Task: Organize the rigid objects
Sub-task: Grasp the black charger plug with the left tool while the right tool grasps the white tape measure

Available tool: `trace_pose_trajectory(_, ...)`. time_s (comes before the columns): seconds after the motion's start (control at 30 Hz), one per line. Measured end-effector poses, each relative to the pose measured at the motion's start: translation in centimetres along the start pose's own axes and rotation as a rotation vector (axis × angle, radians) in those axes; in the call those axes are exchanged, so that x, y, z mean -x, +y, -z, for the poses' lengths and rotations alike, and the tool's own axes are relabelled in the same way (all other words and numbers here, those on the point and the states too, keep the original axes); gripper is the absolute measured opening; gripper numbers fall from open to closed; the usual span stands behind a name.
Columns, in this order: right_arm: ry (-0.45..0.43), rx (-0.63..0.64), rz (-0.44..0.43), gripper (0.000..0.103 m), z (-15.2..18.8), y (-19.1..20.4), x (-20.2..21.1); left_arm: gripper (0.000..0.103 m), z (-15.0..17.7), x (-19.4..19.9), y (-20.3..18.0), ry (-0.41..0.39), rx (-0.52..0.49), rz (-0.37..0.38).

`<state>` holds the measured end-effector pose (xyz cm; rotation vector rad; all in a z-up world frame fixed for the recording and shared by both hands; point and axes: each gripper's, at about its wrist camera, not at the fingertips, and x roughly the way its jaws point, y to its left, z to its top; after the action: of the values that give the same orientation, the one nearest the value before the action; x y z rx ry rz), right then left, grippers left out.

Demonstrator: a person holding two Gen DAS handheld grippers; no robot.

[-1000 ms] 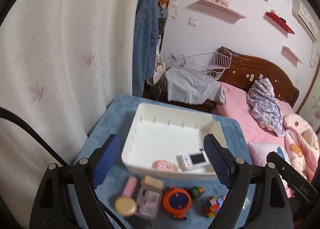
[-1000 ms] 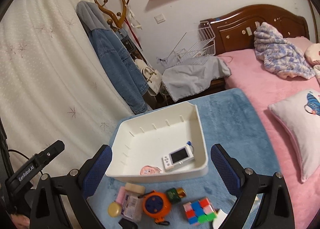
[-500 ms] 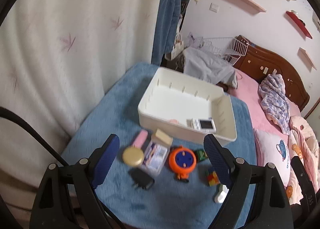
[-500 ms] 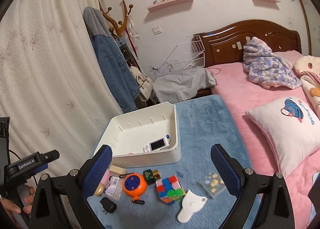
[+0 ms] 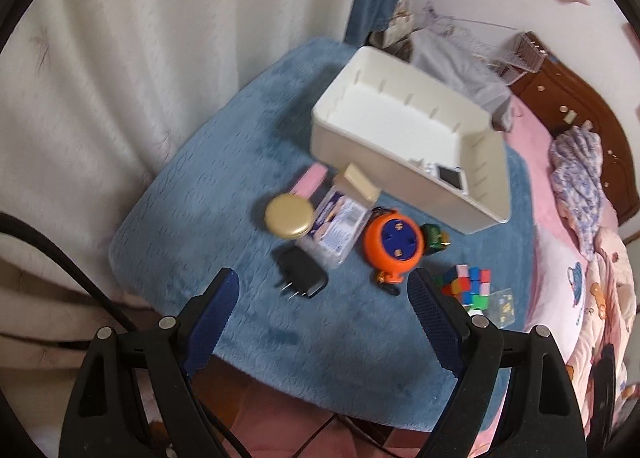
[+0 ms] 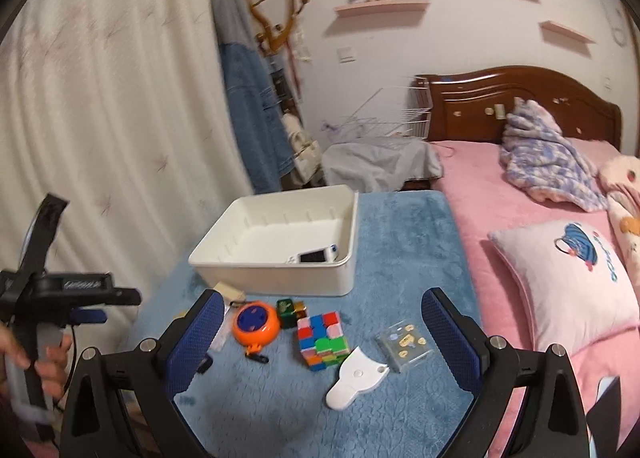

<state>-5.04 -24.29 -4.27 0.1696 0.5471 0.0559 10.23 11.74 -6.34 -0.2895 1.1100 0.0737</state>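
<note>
Both claws empty and spread wide above the loose things on the blue table.

The left claw (image 5: 323, 286) points steeply down, jaws released, nothing between them; the black plug adapter (image 5: 301, 273) lies just ahead of it, prongs toward the claw, so the left hand looks nearer to it. The right claw (image 6: 320, 310) also gapes, unloaded, framing the colour cube (image 6: 323, 340) and orange reel (image 6: 256, 323). Beyond both sits the white bin (image 6: 276, 270), holding a small screen device (image 6: 316, 256).

One white bin (image 6: 280, 258), one orange reel (image 6: 256, 324), one colour cube (image 6: 322, 340), one black charger (image 5: 300, 272), one round gold tin (image 5: 289, 215), two grippers.
</note>
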Motion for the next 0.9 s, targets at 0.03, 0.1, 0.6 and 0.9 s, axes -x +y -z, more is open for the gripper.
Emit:
trace_pose_trajectory(0.03,0.011,0.020,-0.003,0.100,0.0,0.2,-0.2,0.088,0.1,-0.4,0.1,0.018,0.012,-0.015)
trace_pose_trajectory(0.1,0.039,0.052,-0.007,0.100,0.1,0.4,-0.8,0.088,0.2,-1.5,0.6,0.065,0.039,-0.040)
trace_pose_trajectory(0.6,0.314,0.254,-0.100,0.100,1.8,0.4,-7.0,0.088,-0.5,-9.4,3.0,0.399,0.273,-0.131)
trace_pose_trajectory(0.9,0.505,0.333,-0.127,0.100,3.4,0.6,-12.1,0.088,-1.3,-14.1,3.3,0.544,0.344,-0.147)
